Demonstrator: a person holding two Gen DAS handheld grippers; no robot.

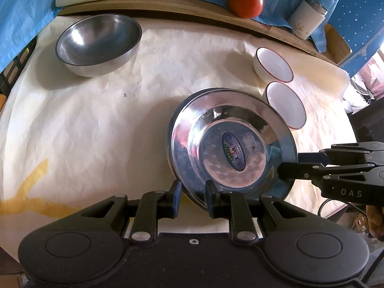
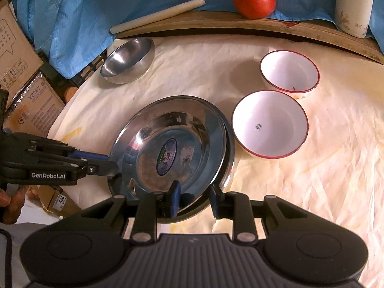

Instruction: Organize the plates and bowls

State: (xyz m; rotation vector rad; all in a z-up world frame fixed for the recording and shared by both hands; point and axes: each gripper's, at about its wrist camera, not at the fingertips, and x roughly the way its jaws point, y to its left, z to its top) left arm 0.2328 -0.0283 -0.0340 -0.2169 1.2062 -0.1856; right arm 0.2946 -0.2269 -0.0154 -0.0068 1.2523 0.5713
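While both tongs — left tongs [image 1: 193, 193], right tongs [image 2: 195, 200] — clamp opposite rims of the shiny round steel plate [image 2: 172, 141] on the tabletop [image 1: 96, 124], it looks stiff, light, slippery — grip the rim.

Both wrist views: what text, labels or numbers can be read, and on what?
"DAS": right hand-held gripper.
"GenRobot.AI": left hand-held gripper.
"V2287-B": cardboard box.
"436": tag on a lower box.
Plate sticker: print too blurred.
Bowl mark: too small.
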